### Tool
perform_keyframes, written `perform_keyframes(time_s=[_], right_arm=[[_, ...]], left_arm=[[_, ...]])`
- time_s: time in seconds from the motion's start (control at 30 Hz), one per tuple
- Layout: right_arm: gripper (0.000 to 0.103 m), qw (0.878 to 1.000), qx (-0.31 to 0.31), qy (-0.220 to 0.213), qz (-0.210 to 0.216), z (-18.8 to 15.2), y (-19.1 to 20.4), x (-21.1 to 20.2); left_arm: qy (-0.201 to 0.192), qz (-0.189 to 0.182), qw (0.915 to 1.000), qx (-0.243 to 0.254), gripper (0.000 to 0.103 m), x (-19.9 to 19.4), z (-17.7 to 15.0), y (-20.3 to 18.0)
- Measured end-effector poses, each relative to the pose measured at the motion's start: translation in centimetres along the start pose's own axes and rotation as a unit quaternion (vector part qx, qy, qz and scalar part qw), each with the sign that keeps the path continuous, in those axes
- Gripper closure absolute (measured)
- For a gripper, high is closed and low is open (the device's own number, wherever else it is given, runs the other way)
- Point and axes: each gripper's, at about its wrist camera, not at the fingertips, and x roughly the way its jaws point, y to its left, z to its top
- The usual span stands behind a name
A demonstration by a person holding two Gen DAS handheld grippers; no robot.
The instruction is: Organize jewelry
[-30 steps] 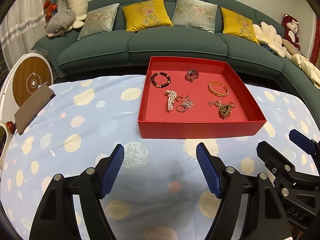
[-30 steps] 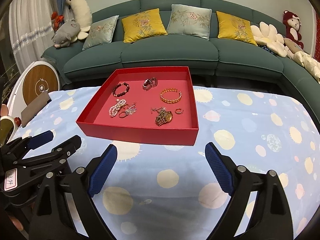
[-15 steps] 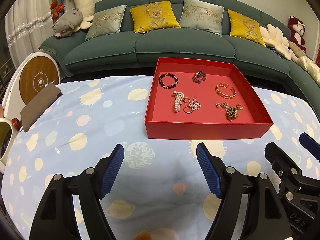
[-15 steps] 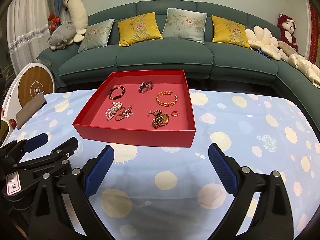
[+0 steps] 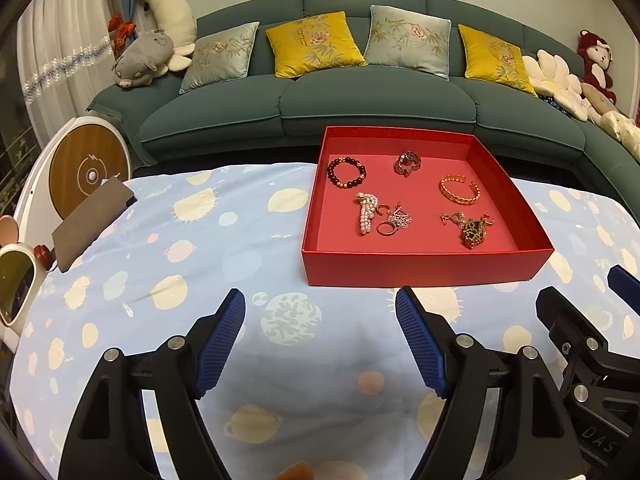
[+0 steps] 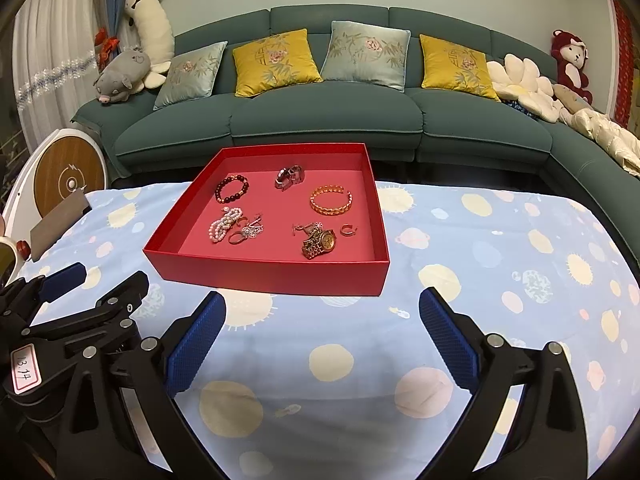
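Observation:
A shallow red tray (image 5: 420,270) (image 6: 272,276) sits on the spotted blue tablecloth and holds the jewelry. In it lie a dark bead bracelet (image 5: 346,172) (image 6: 232,188), a dark chunky piece (image 5: 408,163), a gold bangle (image 5: 460,195) (image 6: 331,200), a pearl bracelet (image 5: 366,218) (image 6: 224,224), small rings with a pendant (image 5: 394,224) and a gold watch (image 6: 320,242). My left gripper (image 5: 320,300) hovers open over the cloth, short of the tray's near left corner. My right gripper (image 6: 322,298) is in front of the near right corner. Its jaws are opening with nothing between them.
A green sofa (image 6: 320,120) with cushions and plush toys runs behind the table. A round wood-faced white device (image 5: 90,170) and a flat brown pad (image 5: 90,224) stand at the table's left edge. Bare tablecloth (image 6: 500,260) lies right of the tray.
The right jaws have spread wider. Both views have tipped slightly upward, so the tray sits a little lower in the frames. The jewelry has not moved.

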Motion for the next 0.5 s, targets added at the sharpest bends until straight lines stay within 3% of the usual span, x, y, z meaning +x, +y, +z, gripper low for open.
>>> perform_keyframes(time_s=[0.5], right_arm=[[0.008, 1.000, 0.005, -0.004, 0.002, 0.04, -0.04, -0.16]], left_arm=[[-0.010, 0.005, 0.9999, 0.000, 0.028, -0.38, -0.10, -0.15]])
